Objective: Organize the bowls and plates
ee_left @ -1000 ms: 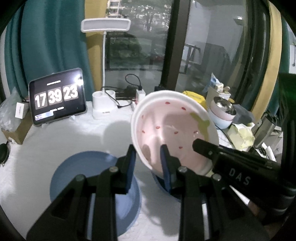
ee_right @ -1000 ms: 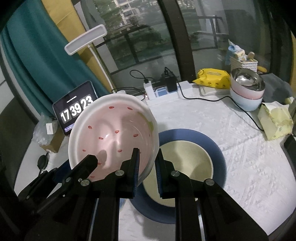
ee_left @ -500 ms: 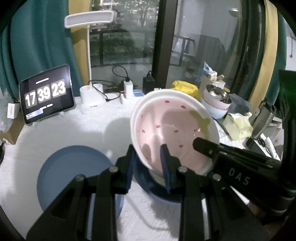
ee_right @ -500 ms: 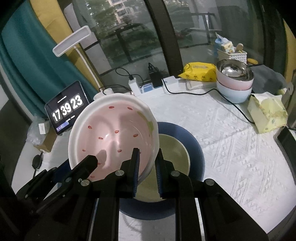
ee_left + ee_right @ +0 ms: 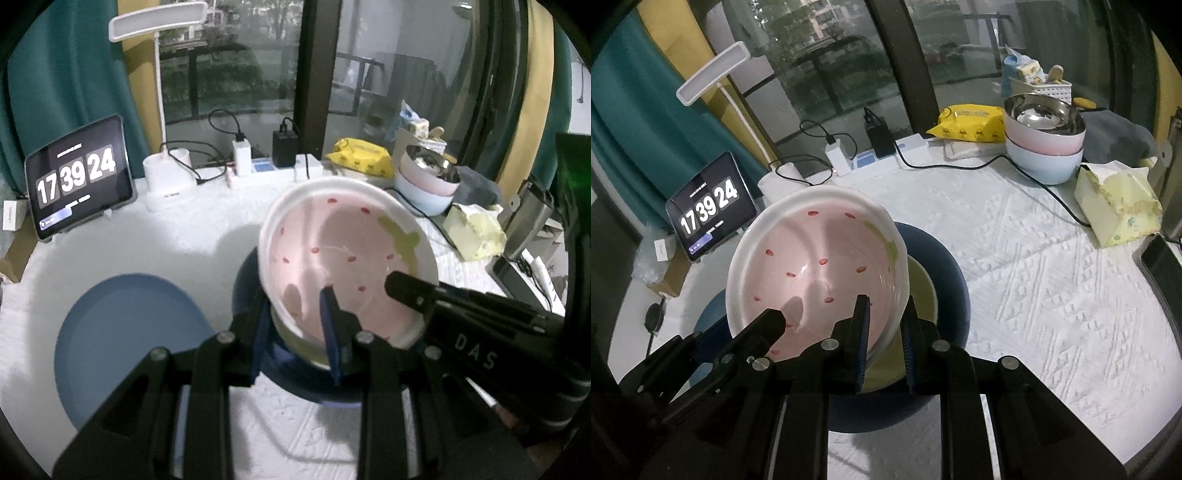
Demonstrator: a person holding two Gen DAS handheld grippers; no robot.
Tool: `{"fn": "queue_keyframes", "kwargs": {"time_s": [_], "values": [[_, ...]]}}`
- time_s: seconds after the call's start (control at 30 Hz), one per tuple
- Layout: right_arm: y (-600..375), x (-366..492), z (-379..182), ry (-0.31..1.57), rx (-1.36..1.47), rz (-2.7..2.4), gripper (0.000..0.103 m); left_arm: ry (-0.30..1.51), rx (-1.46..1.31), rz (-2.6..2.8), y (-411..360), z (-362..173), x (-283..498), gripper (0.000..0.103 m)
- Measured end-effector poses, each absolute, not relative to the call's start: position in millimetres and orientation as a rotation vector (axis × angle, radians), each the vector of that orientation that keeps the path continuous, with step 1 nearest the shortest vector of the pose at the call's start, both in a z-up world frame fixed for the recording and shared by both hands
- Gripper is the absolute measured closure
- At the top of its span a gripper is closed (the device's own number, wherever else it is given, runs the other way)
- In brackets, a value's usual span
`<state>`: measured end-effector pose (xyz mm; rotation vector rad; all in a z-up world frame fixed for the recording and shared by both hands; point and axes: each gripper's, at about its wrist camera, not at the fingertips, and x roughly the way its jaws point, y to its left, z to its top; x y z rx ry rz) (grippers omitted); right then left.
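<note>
Bowl [image 5: 820,273] rim betw pads of both hand-held grippers, L [image 5: 295,325] & R [image 5: 884,332].

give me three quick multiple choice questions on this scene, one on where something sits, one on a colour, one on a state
1. Where is the empty blue plate?
A. left of the stacked plates
B. beside the steel bowl
C. under the lamp

2. What colour is the inside of the strawberry bowl?
A. yellow
B. pink
C. grey

3. How is the bowl held?
A. lying free on the table
B. by one claw
C. by both claws

Answers:
1 A, it lies alone at left.
2 B, pink with red seeds.
3 C, the left claw and right claw each pinch its rim.
</note>
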<state>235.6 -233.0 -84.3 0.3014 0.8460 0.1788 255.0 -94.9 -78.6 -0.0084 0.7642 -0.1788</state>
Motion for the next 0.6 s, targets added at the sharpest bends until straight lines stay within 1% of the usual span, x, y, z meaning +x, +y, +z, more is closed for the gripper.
{"fn": "queue_keyframes", "kwargs": {"time_s": [0.6], "values": [[-233,242,-98,0.903,0.301,0.160,0.085,0.824,-0.009,-0.182,-96,-97,262,0.075]]}}
